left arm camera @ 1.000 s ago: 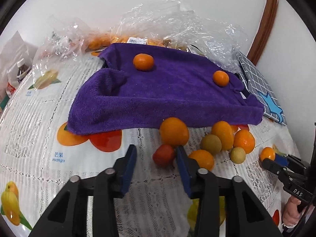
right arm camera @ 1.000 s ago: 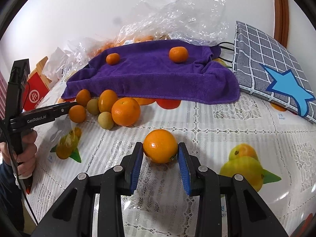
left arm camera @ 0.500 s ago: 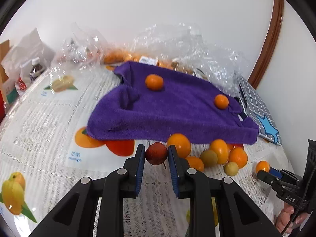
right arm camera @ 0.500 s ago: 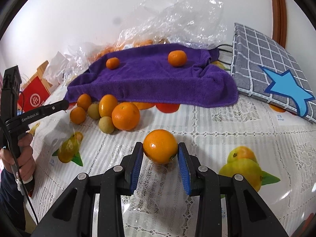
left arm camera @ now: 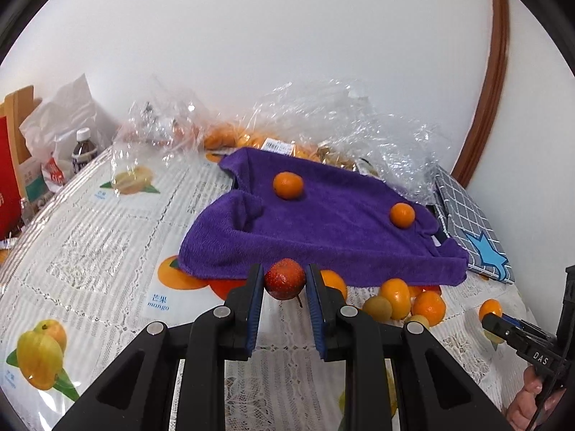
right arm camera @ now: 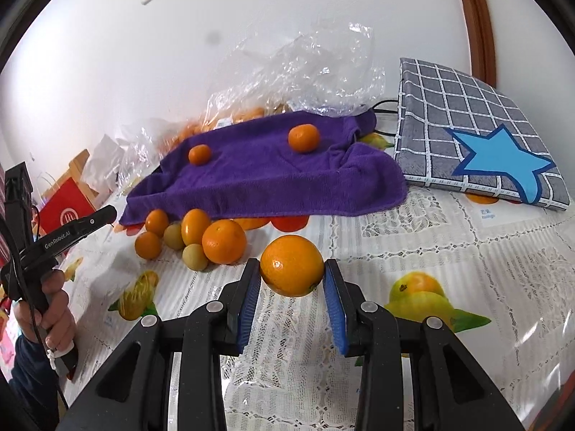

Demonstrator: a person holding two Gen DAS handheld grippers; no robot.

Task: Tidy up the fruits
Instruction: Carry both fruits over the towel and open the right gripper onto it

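My left gripper [left arm camera: 284, 282] clamps the red fruit [left arm camera: 285, 279], stem downward, my right gripper [right arm camera: 291, 274] clamps an orange [right arm camera: 291, 265], the purple towel [right arm camera: 266, 176] ahead.

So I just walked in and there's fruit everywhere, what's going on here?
A person is sorting fruit with a handheld gripper in each hand. The left gripper is shut on a small red fruit, held just in front of the purple towel. The right gripper is shut on a large orange. Two small oranges already sit on the towel, and a cluster of loose fruit lies on the table by its near edge.
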